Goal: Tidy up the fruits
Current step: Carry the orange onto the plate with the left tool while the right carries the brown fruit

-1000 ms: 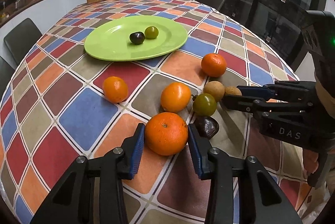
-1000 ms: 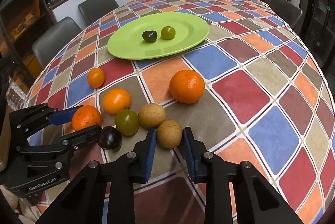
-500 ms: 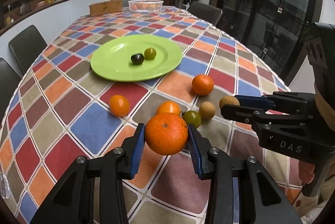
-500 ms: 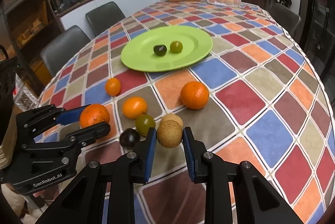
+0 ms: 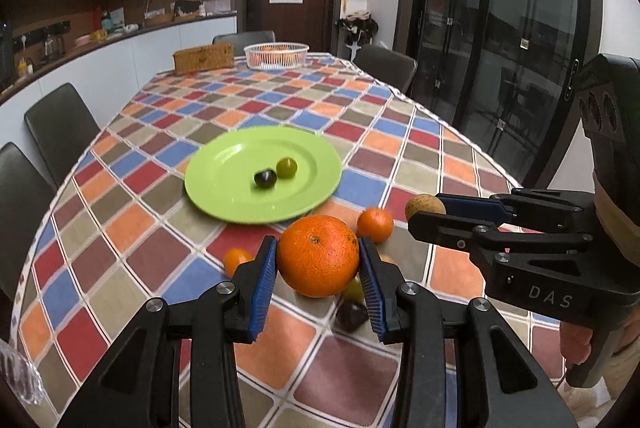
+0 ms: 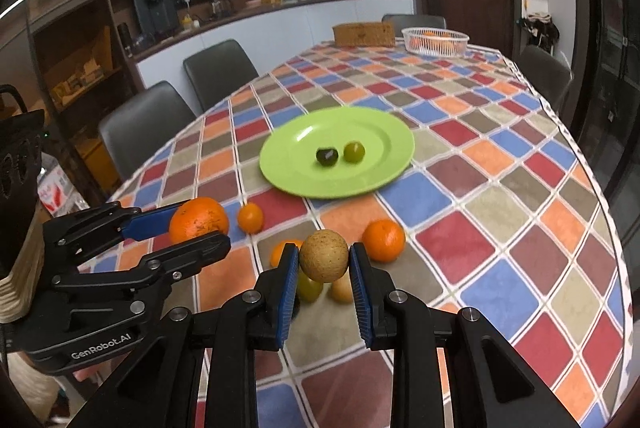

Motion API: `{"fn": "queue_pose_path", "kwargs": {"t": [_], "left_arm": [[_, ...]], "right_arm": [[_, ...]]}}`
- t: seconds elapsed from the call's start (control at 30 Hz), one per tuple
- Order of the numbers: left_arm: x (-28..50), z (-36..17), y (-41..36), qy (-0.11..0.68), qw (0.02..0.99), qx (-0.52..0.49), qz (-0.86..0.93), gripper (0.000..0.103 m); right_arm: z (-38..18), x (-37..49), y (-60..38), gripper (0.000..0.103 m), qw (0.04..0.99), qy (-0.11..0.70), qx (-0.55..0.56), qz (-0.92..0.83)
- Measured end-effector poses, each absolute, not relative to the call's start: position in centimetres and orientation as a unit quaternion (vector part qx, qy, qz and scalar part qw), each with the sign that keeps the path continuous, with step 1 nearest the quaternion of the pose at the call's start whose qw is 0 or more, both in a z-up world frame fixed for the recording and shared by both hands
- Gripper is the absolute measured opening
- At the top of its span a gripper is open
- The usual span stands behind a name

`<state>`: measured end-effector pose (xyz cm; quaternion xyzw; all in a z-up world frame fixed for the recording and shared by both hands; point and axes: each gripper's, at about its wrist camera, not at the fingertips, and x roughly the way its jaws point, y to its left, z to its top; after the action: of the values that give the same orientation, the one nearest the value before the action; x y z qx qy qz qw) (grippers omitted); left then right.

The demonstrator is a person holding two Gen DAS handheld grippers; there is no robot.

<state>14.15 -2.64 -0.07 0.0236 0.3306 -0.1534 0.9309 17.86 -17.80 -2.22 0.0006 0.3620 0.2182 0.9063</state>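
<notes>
Left gripper clamped on big orange, right gripper clamped on tan fruit, both lifted off table near its front edge. Beyond, mid-table: green plate carrying dark plum and green plum.

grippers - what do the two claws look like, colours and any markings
Both are matte black plastic with silver screw heads and blue ribbed pads on the fingers. The left claw carries white "GenRobot.AI" lettering on its side, seen from the right wrist view. The right claw is marked "DAS". A bare hand grips its handle; no cables show.
</notes>
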Motion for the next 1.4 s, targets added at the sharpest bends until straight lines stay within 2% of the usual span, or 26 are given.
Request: {"fn": "queue_pose_path", "kwargs": {"t": [0.6,0.97,1.4], "left_arm": [[19.6,2.1,-1.7,0.313,0.938,0.033,-0.146,0.039],[25.1,1.2,-0.5,0.343,0.928,0.029,-0.141,0.039],[33.0,-1.5,0.0,0.411,0.9,0.006,-0.146,0.039]], "right_arm": [[0.6,23.7,-16.0,0.027,0.912,0.336,0.0,0.235],[0.1,29.4,-14.7,0.027,0.907,0.355,-0.019,0.224],[-3.2,36.7,-13.6,0.027,0.883,0.421,-0.038,0.203]]}}
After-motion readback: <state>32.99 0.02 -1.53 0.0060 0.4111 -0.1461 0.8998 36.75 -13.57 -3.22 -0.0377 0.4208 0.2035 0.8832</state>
